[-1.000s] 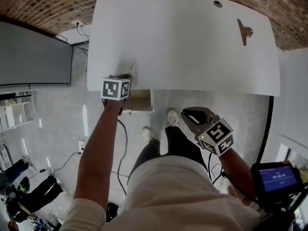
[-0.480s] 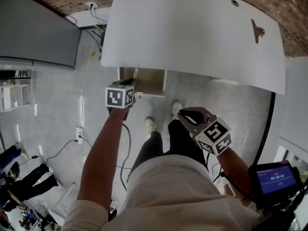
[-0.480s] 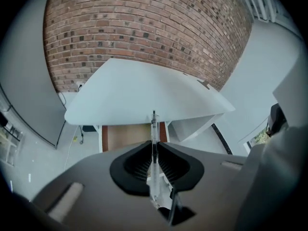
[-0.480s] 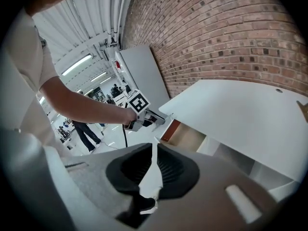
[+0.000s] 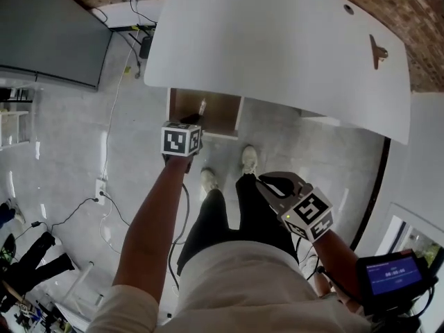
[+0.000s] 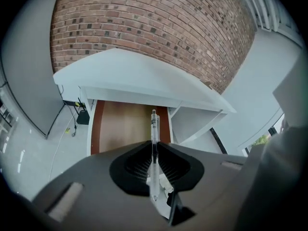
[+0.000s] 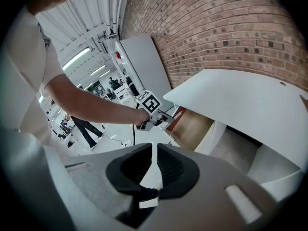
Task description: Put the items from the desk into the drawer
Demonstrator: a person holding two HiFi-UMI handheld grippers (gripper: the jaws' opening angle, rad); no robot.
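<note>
Under the near edge of the white desk (image 5: 277,47), at the left of the head view, our left gripper (image 5: 193,121) pinches a clear pen (image 6: 154,126) between its pads. The pen sticks out past the jaws and points at the open drawer (image 6: 120,129). From above, the pen overlaps the drawer's front part. The part of the drawer's wooden floor that we can see is bare.

We judge that the step in hand is bringing the pen to the drawer. The next move calls for lowering the pen over the wooden floor, clear of the desk's edge, then spreading the jaws so that it drops inside.

Further right, our right gripper (image 5: 272,184) hangs above the person's legs, well apart from the desk, with its jaws pressed together on nothing. At the far right a small brown item (image 5: 378,50) lies on the desk. We cannot tell what it is, but it looks like the next thing to fetch.
</note>
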